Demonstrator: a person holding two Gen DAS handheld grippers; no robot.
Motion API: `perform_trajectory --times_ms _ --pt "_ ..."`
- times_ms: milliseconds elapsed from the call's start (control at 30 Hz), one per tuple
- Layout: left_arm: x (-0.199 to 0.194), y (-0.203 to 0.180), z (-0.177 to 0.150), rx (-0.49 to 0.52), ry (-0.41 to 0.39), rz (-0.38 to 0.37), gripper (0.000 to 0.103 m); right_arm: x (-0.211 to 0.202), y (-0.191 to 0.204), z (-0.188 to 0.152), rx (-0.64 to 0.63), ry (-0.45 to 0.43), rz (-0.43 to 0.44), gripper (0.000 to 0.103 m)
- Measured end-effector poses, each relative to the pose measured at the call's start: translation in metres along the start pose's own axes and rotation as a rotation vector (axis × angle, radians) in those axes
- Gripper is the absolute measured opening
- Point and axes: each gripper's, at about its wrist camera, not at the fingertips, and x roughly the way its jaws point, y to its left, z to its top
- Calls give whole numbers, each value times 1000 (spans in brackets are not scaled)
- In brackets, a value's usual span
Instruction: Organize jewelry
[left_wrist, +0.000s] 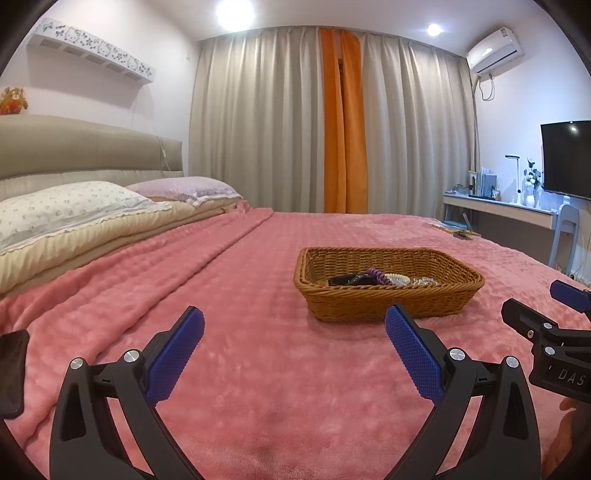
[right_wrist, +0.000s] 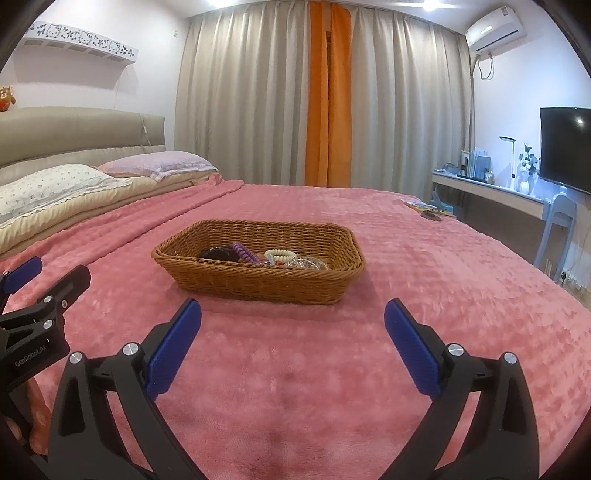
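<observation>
Both hand-held grippers, left hand-held gripper (left_wrist: 293, 336) and right hand-held gripper (right_wrist: 293, 328), are released; basket (right_wrist: 258, 282) at 12 o'clock holds the jewelry (right_wrist: 266, 256); sorting remains.

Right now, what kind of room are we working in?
A bedroom, almost certainly: a bed under a pink blanket with pillows against a padded headboard. The wicker basket of jewelry sits on the blanket.

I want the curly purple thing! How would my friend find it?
Look at the pink blanket on the bed, then the wicker basket on it. Inside lies the purple spiral hair tie, between a black piece and a cream spiral tie; it alone is purple.
</observation>
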Motion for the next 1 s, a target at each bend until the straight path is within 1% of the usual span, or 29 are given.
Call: perform_trajectory --times_ms 1000 --pt "1 -2 -3 -5 13 -2 95 0 0 0 -2 5 3 95"
